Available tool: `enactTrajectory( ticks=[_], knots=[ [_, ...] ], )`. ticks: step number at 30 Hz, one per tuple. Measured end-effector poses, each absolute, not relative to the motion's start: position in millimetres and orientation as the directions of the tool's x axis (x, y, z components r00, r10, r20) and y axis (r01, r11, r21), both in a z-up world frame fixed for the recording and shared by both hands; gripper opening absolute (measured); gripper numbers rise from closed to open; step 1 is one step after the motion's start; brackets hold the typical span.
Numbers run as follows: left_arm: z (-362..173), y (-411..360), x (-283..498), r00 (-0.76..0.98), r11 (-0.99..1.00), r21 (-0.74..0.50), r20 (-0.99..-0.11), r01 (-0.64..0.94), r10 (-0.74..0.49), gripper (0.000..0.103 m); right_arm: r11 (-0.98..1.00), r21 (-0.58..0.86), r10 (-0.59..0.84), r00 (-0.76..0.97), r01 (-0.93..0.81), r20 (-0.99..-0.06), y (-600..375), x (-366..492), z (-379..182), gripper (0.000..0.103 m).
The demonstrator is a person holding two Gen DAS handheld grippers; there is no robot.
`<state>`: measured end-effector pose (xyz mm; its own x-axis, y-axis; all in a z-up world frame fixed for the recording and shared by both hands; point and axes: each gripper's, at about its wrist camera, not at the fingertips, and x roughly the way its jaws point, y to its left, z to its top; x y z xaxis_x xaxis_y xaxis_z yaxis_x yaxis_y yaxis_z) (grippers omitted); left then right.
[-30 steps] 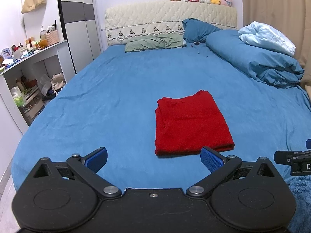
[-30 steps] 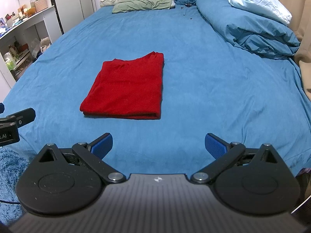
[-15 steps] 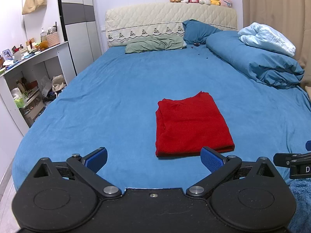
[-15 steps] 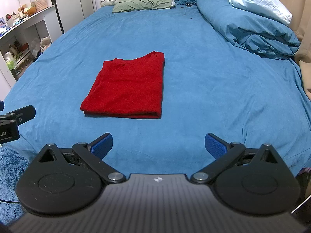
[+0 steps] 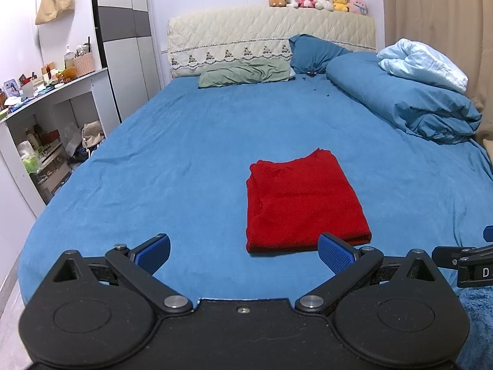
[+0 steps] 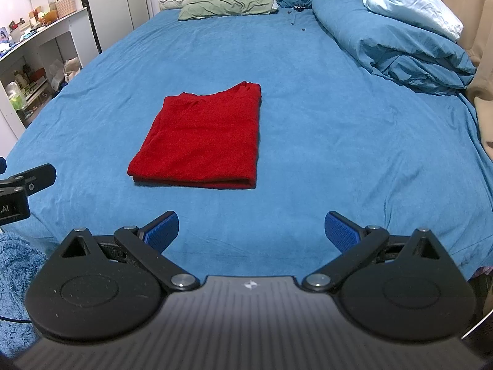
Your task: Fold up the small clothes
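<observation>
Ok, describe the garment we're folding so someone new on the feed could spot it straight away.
Start from the big bed with the blue sheet that fills both views. On its near half, closer to the foot than to the pillows, lies the folded red garment, a flat rectangle in front of both open tools. It is the only red thing on the bed; the bedding around it is blue, green or pale.

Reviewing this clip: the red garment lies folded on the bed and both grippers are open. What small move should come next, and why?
Probably none on the cloth: the red garment already lies as a neat rectangle, and the left gripper and right gripper are open, clear of it. Pulling both back seems sensible.
</observation>
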<state>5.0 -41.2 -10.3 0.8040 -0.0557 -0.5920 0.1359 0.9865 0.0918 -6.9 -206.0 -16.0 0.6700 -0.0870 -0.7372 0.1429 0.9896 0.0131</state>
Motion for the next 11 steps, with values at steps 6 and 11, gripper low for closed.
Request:
enactTrajectory(
  ticks=[6,11],
  knots=[
    [-12.4,-40.1,6.2,0.806,0.988,0.081,-0.589,0.129,-0.057,0.103,0.990,0.013,-0.087,0.669,0.144,-0.738,-205.5,-6.9,-16.8,0.103],
    [-14.1,-40.5,7.2,0.812,0.988,0.087,-0.581,0.124,-0.051,0.103,0.990,0.010,-0.086,0.662,0.140,-0.744,-205.7,-4.1,-18.0,0.103]
  ],
)
